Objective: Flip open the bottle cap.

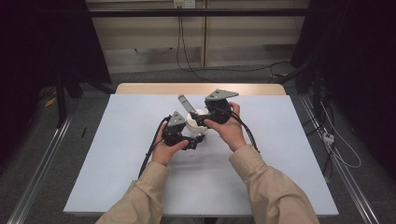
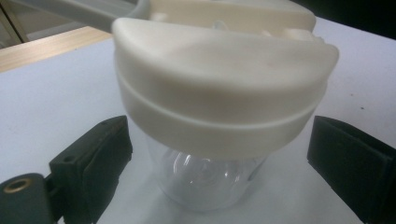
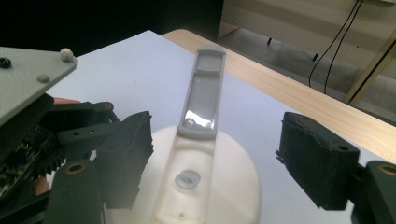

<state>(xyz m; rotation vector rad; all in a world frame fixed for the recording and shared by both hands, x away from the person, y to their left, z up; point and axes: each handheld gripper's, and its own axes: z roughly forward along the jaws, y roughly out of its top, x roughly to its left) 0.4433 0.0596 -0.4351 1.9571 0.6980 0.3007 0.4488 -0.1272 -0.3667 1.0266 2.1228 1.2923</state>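
Both claws set around a lidded clear bottle at desk centre.

Bottle (image 1: 196, 122) stands upright on the white desk (image 1: 116, 154), cream lid (image 2: 224, 88) on, grey flip handle (image 3: 203, 93) raised toward 12 o'clock. Left claw (image 1: 192, 141) sits at the bottle's 7 o'clock, jaws wide on either side of the clear body below the lid, pads apart from it. Right claw (image 1: 200, 119) sits at its 3 o'clock over the lid, jaws wide, pads not pressing.

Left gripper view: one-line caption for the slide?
Open tongs of the left gripper flank a clear bottle with a cream lid on the white table, pads not touching.
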